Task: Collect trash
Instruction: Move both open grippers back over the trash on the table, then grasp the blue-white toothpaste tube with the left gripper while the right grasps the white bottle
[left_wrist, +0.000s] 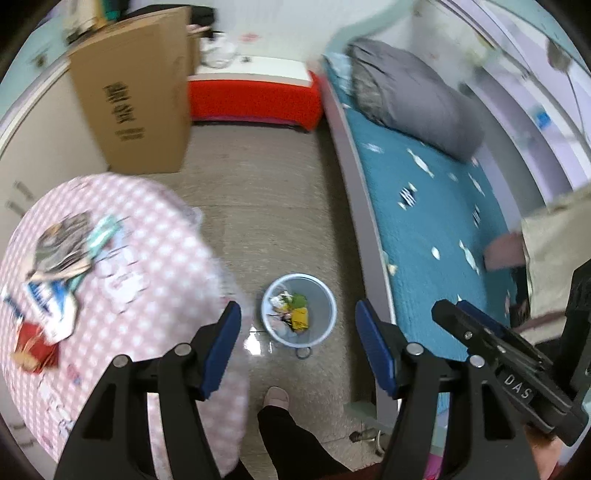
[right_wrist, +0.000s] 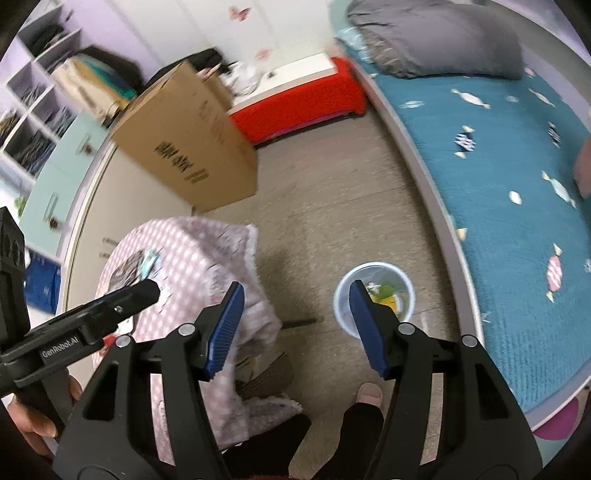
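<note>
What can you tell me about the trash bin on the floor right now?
The trash bin is a small round pail, pale blue, plastic by its look. It stands upright and open-topped on the floor between the pink checked table and the bed. It is partly filled with crumpled wrappers, green, yellow and white. Neither gripper touches it.

"DAS" on a small label on the right tongs (left_wrist: 476, 317), "GenRobot.AI" on the left tongs (right_wrist: 122, 295), blurred unreadable black print on the cardboard box (left_wrist: 136, 103)
</note>
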